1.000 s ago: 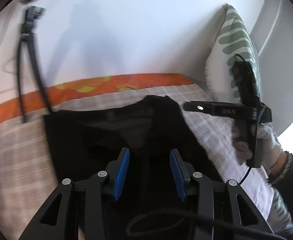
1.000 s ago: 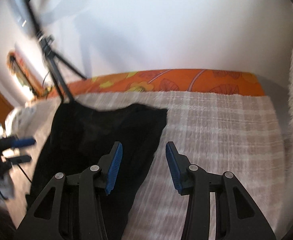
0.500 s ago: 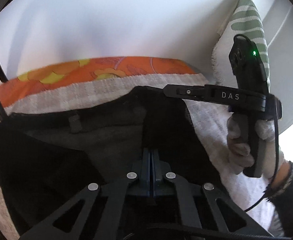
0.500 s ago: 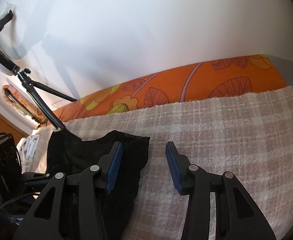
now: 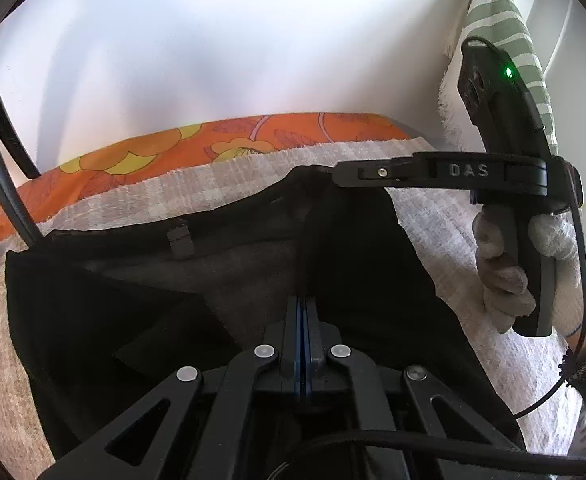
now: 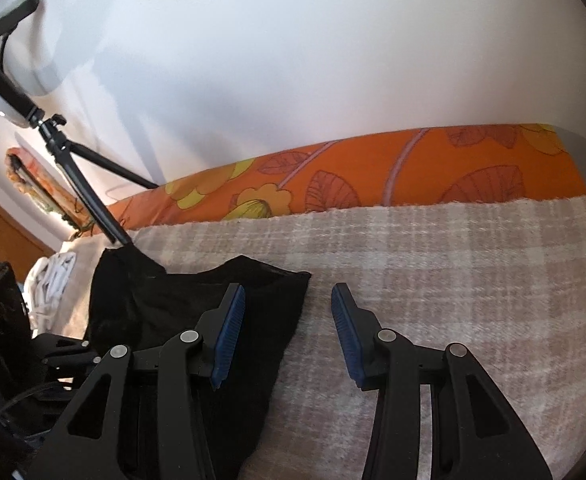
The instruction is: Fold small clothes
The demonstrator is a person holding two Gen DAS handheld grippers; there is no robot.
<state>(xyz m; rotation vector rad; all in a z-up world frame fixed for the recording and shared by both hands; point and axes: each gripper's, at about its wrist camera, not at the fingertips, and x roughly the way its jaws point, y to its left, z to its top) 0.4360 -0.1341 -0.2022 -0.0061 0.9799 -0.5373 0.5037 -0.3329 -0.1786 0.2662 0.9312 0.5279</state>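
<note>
A black garment (image 5: 141, 304) lies spread on a beige checked blanket (image 5: 221, 178). My left gripper (image 5: 301, 304) is shut, low over the garment's middle; whether cloth is pinched between the pads is hidden. In the left wrist view my right gripper (image 5: 341, 176) reaches over the garment's far right corner, held by a gloved hand (image 5: 505, 280). In the right wrist view the right gripper (image 6: 285, 312) is open, straddling the garment's (image 6: 197, 304) right edge, its left pad (image 6: 229, 332) over the cloth.
An orange flowered sheet (image 6: 413, 168) runs along the white wall behind the blanket (image 6: 433, 272). A green striped pillow (image 5: 501, 32) stands at the right. A tripod (image 6: 81, 188) with a ring light stands at the far left, beside white cloth (image 6: 53, 276).
My left gripper closed from open and dropped low over the garment. My right gripper moved forward to the garment's far right corner and stayed open.
</note>
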